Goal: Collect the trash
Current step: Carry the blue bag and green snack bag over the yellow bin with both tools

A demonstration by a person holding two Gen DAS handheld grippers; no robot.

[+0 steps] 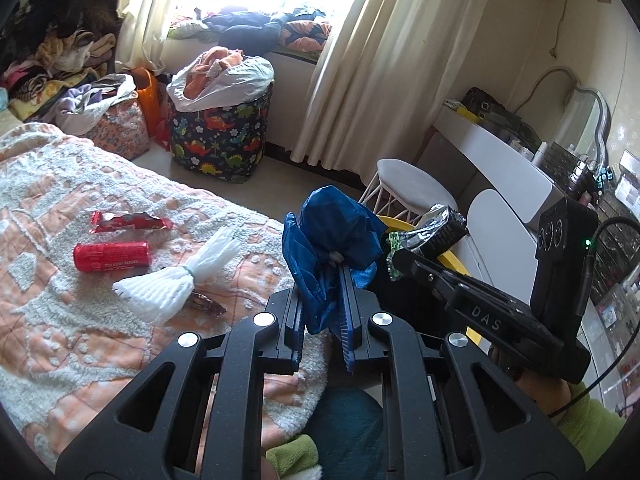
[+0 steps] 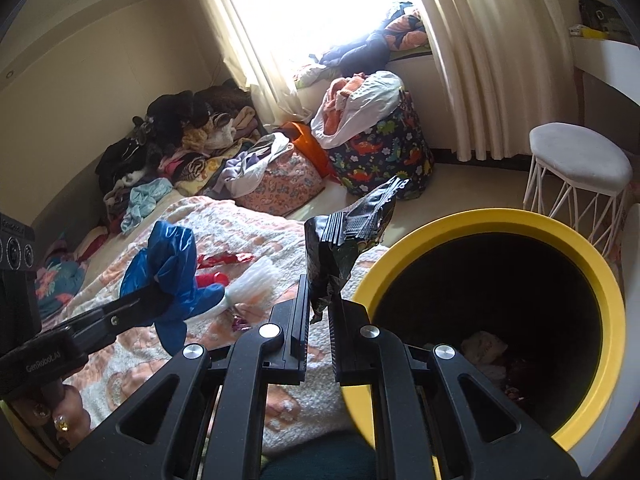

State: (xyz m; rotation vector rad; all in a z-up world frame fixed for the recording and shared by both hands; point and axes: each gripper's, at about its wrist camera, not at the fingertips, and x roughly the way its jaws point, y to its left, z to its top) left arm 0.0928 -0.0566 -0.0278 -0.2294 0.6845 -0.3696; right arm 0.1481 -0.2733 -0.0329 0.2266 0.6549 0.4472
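Trash in hand: both tools are carrying a piece each, so two items are travelling toward the bin together.
Left tool (image 1: 326, 280): its jaws are pinching nearly closed on a crumpled blue plastic bag (image 1: 328, 232), which is bunching up above the fingertips and hanging loose either side.
Right tool (image 2: 322, 280): it is squeezing fully together on a dark foil snack wrapper (image 2: 352, 220), the wrapper standing up past the tips (a thin thing, so the jaws are meeting almost flat).
Why held so: both pieces are light and floppy, and I judge the tight pinch is keeping them from slipping out on the way over.
Bin (image 2: 520, 220): a round bin with a yellow rim and black inside is sitting just beside the bed, its mouth open upward; the right tool's wrapper is hovering near the rim, not yet over the opening.
Bin contents: something pale and crumpled and some reddish scraps are lying at the bottom; the dark is hiding the rest.
Still on the bed (image 1: 80, 320): a red can (image 1: 111, 255), a red wrapper (image 1: 130, 222) and a white foam net sleeve (image 1: 176, 284) are waiting.
Other containers: a dinosaur-print basket (image 1: 218, 140) is overflowing with clothes (not trash, by the look).
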